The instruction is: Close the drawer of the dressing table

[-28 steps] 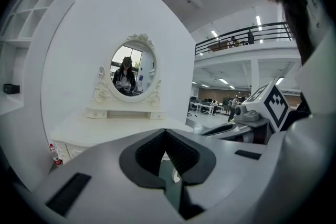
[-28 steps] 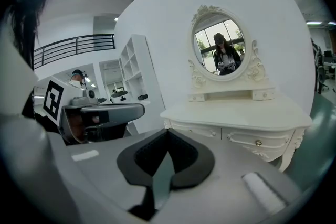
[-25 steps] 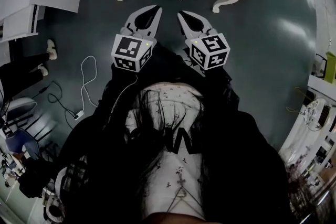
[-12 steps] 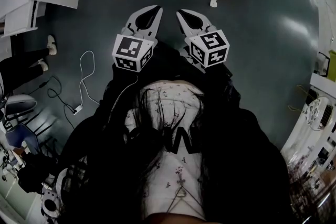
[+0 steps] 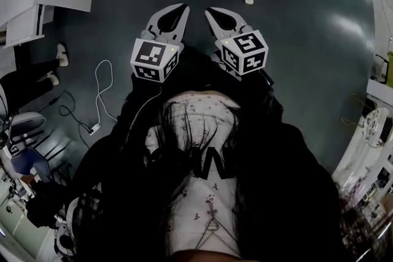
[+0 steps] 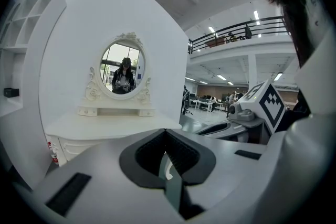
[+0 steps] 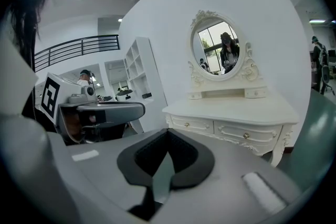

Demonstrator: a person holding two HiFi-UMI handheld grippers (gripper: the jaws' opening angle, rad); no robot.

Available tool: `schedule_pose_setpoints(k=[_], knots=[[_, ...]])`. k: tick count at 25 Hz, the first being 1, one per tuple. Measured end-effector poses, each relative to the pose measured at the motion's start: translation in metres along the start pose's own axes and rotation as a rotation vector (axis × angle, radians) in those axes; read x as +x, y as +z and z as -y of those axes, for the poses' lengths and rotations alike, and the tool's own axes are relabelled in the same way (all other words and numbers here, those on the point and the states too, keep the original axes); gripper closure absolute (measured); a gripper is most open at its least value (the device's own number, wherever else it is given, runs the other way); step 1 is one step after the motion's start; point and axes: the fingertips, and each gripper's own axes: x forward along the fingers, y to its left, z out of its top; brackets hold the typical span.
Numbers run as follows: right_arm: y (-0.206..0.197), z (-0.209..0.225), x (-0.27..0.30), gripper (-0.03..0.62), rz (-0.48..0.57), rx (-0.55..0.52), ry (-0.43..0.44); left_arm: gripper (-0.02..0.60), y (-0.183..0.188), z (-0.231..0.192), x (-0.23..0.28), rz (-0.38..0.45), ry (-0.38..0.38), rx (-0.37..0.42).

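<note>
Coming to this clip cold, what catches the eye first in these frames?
The ornate white dressing table with its oval mirror stands straight ahead, along the top edge of the head view, and its drawer fronts look flush. Nearer the camera, the left gripper and right gripper are held side by side, both shut and empty, short of the table.

Open-plan office hall: mezzanine railing (image 6: 239,29), desk rows (image 6: 208,104), staged dressing table (image 7: 231,113).

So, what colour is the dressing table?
The dressing table is creamy white, clearest in the right gripper view.
</note>
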Motion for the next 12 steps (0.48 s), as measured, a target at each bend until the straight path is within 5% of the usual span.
schedule_pose_setpoints(k=[12], knots=[[0.001, 0.005, 0.02, 0.585, -0.02, 0.014, -0.022, 0.583, -0.001, -0.023, 0.003, -0.016, -0.002, -0.008]])
